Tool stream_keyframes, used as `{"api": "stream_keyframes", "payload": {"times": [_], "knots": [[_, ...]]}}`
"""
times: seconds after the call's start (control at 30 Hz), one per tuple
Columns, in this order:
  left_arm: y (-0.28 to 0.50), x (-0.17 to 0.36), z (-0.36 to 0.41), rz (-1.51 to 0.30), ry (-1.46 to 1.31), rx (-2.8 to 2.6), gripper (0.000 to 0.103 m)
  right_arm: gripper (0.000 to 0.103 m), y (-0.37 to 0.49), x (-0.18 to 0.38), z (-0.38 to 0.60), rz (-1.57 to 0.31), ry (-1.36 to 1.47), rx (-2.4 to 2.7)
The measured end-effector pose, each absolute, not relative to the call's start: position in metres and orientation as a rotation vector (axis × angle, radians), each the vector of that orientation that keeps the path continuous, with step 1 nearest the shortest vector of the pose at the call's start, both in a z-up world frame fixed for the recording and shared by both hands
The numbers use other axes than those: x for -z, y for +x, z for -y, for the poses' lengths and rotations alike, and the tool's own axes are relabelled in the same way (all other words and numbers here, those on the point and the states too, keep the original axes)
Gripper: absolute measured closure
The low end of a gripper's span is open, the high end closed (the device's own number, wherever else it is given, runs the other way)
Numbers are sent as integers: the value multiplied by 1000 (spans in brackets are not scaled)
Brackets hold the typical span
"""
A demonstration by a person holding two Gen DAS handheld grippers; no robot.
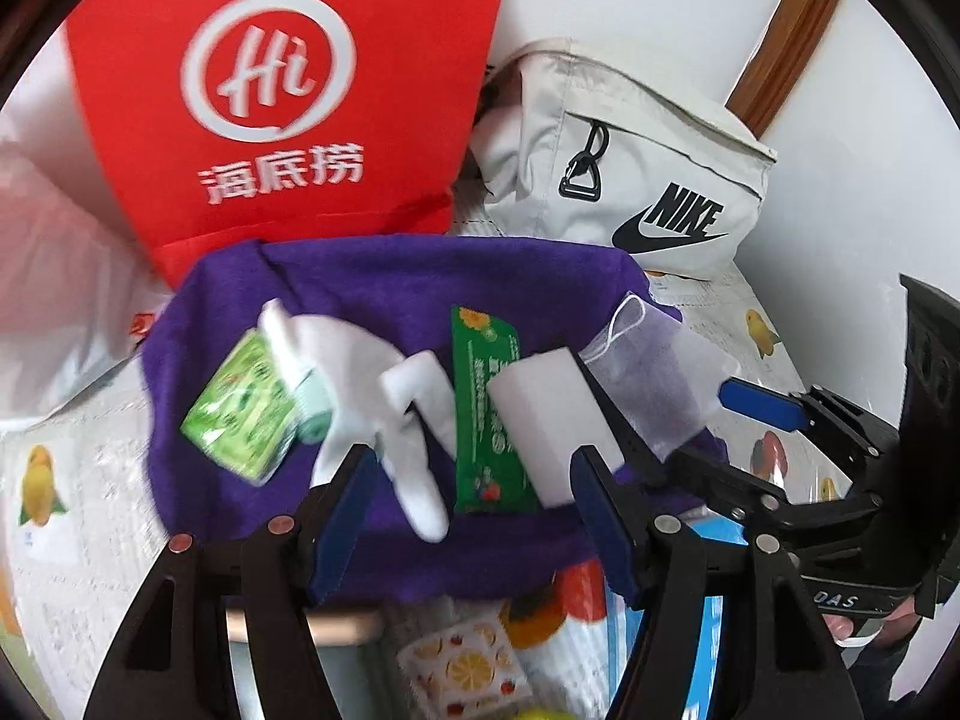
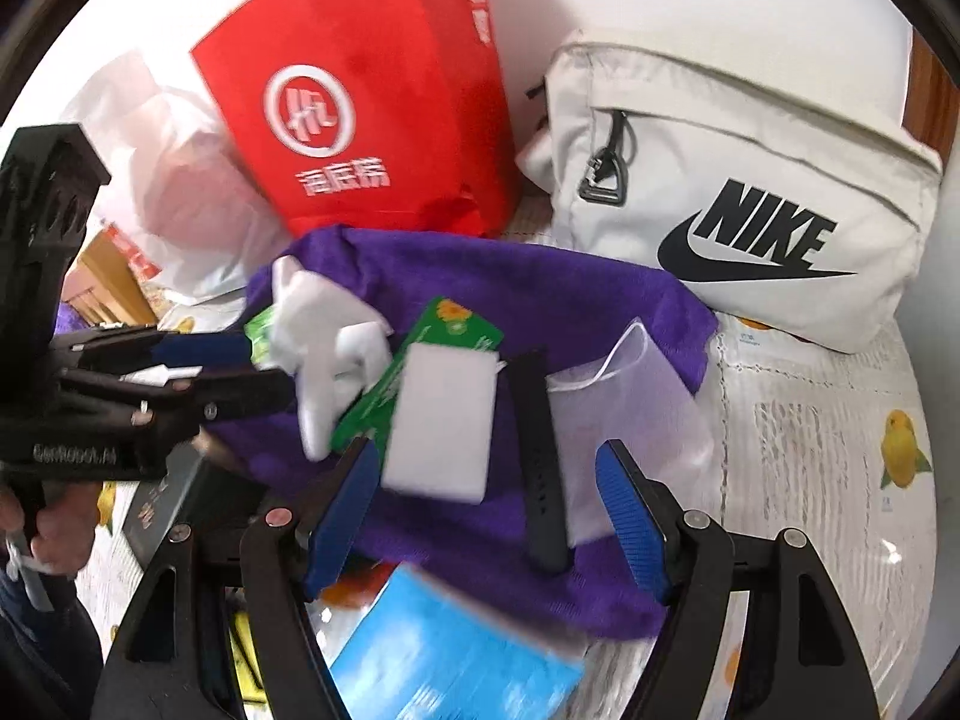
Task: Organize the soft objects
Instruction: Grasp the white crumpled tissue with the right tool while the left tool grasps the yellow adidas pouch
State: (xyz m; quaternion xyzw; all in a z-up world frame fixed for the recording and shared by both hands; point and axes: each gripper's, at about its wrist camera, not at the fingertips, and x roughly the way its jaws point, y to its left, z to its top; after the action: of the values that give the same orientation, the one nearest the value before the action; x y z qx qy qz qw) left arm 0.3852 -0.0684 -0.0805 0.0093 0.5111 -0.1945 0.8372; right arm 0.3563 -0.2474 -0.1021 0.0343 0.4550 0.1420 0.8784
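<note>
A purple cloth (image 1: pixel 420 276) (image 2: pixel 480 282) lies spread on the table with small items on it. These are a white glove (image 1: pixel 360 360) (image 2: pixel 318 324), a green packet (image 1: pixel 240 408), a long green sachet (image 1: pixel 480 420) (image 2: pixel 456 318), a white sponge block (image 1: pixel 546 420) (image 2: pixel 441 426), a sheer drawstring pouch (image 1: pixel 642 372) (image 2: pixel 636 402) and a black strap (image 2: pixel 543 468). My left gripper (image 1: pixel 474 516) (image 2: pixel 252 369) hangs open over the cloth's near edge, touching nothing. My right gripper (image 2: pixel 486 510) (image 1: pixel 720 438) is open too, its pads clear of the strap and sponge lying between them.
A red paper bag (image 1: pixel 270 90) (image 2: pixel 372 90) and a pale Nike bag (image 1: pixel 648 168) (image 2: pixel 750 192) stand behind the cloth. A white plastic bag (image 2: pixel 162 180) lies at the left. A blue packet (image 2: pixel 450 648) and a fruit-print packet (image 1: pixel 462 666) lie at the near edge.
</note>
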Motion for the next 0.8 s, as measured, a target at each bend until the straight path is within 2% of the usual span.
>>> {"api": "stream_keyframes", "payload": {"times": [0.4, 0.8], "knots": [[285, 50, 20, -1008, 42, 326, 38, 29, 251, 71, 211, -900, 47, -344], [202, 76, -9, -1033, 34, 311, 38, 31, 155, 80, 191, -893, 13, -441]]}}
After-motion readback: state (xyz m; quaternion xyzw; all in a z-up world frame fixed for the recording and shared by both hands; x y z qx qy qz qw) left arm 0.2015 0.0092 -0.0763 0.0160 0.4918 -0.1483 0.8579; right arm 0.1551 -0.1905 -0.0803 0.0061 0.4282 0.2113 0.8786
